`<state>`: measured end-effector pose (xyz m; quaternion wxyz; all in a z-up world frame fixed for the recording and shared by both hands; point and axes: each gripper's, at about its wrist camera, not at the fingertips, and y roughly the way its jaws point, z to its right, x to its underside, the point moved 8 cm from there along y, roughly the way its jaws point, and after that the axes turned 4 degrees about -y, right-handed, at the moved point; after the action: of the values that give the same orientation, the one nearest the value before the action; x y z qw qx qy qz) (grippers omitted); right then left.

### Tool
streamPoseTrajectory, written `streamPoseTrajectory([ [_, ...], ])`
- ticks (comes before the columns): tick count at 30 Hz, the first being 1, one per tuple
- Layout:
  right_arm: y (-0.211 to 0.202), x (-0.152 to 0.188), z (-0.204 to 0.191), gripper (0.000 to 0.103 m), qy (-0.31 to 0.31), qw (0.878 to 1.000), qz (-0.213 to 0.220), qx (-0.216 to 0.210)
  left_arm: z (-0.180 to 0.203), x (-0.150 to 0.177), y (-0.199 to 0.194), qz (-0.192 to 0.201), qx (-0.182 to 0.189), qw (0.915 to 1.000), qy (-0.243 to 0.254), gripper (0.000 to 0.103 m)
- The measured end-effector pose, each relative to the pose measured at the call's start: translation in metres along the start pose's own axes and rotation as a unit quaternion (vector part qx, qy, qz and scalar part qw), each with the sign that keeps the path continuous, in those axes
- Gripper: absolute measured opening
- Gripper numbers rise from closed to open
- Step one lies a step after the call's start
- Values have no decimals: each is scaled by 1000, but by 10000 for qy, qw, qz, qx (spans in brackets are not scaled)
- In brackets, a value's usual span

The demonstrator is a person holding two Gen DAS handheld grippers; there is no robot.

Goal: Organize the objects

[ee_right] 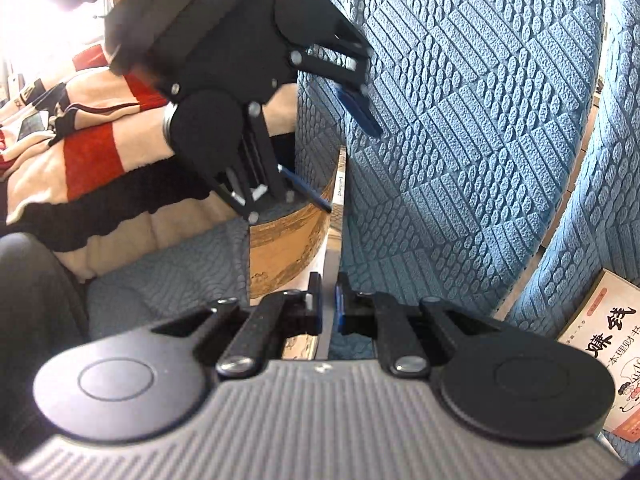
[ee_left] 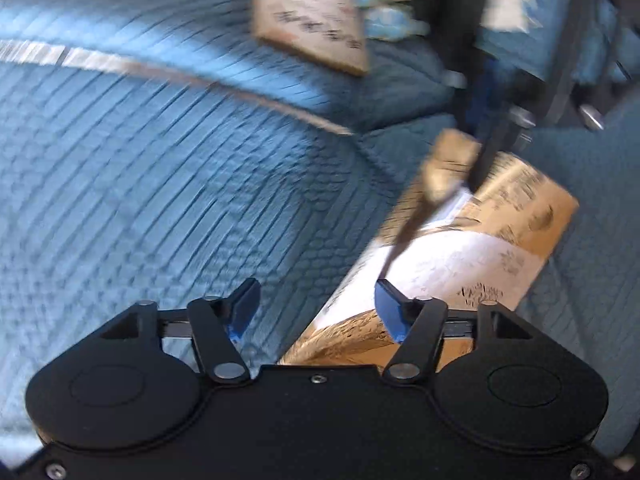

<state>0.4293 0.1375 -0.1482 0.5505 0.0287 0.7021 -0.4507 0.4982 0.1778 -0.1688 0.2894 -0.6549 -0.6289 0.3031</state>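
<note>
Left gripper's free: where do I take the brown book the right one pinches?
Probably take the brown book by its far top edge, coming from above: it stands on edge, thin enough for the left gripper jaws to straddle, and the right gripper holds the near end.

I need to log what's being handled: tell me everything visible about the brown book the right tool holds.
The brown book has a tan illustrated cover and a white band with dark print. It stands on edge on the blue textured sofa, pinched by the shut right tool. The open left tool straddles its far end; contact is unclear.
</note>
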Motion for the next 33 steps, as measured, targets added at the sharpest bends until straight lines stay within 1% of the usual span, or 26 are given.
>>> streamPoseTrajectory([
  [2, -1, 1, 2, 9, 70, 10000, 33, -45, 12, -5, 3, -3, 52, 9990, 446, 55],
  [3, -1, 1, 2, 9, 95, 9999, 54, -68, 18, -7, 4, 0, 90, 9979, 638, 51],
  [4, -2, 1, 2, 9, 118, 9999, 78, -93, 24, -9, 5, 20, 146, 9964, 831, 45],
  [5, -2, 2, 3, 9, 154, 9998, 102, -117, 30, -10, 5, 44, 225, 9949, 978, 42],
  [6, -2, 2, 3, 9, 192, 9997, 124, -133, 36, -10, 5, 49, 316, 9937, 1077, 33],
  [8, -2, 4, 4, 9, 266, 9993, 175, -170, 40, -11, 6, 34, 307, 9929, 1150, 32],
  [11, -2, 7, 5, 9, 400, 9986, 289, -181, 41, -8, 4, 81, 296, 9939, 1064, 29],
  [13, -3, 10, 5, 10, 436, 9979, 443, -161, 39, -4, -1, 123, 366, 9947, 948, 23],
  [15, -1, 12, 5, 15, 529, 9968, 562, -188, 37, 3, -7, 106, 507, 9951, 841, 18],
  [16, 0, 14, 5, 16, 612, 9960, 612, -217, 35, 7, -10, 95, 576, 9952, 781, 16],
  [19, 4, 16, 6, 20, 911, 9918, 808, -387, 33, 14, -14, 64, 664, 9960, 587, 14],
  [21, 10, 17, 9, 23, 1133, 9888, 848, -481, 31, 17, -15, 100, 687, 9964, 486, 13],
  [23, 21, 23, 12, 24, 1295, 9876, 762, -461, 29, 20, -17, 173, 602, 9971, 437, 13],
  [26, 43, 38, 13, 25, 1494, 9867, 416, -495, 26, 23, -20, 175, 590, 9978, 236, 13],
  [28, 57, 53, 14, 25, 1714, 9836, 208, -519, 26, 26, -21, 193, 530, 9982, 211, 13],
  [30, 67, 67, 14, 25, 2003, 9781, 53, -565, 25, 27, -20, 207, 510, 9984, 94, 13],
  [33, 73, 83, 9, 25, 2462, 9664, -5, -741, 22, 29, -19, 222, 482, 9986, -81, 13],
])
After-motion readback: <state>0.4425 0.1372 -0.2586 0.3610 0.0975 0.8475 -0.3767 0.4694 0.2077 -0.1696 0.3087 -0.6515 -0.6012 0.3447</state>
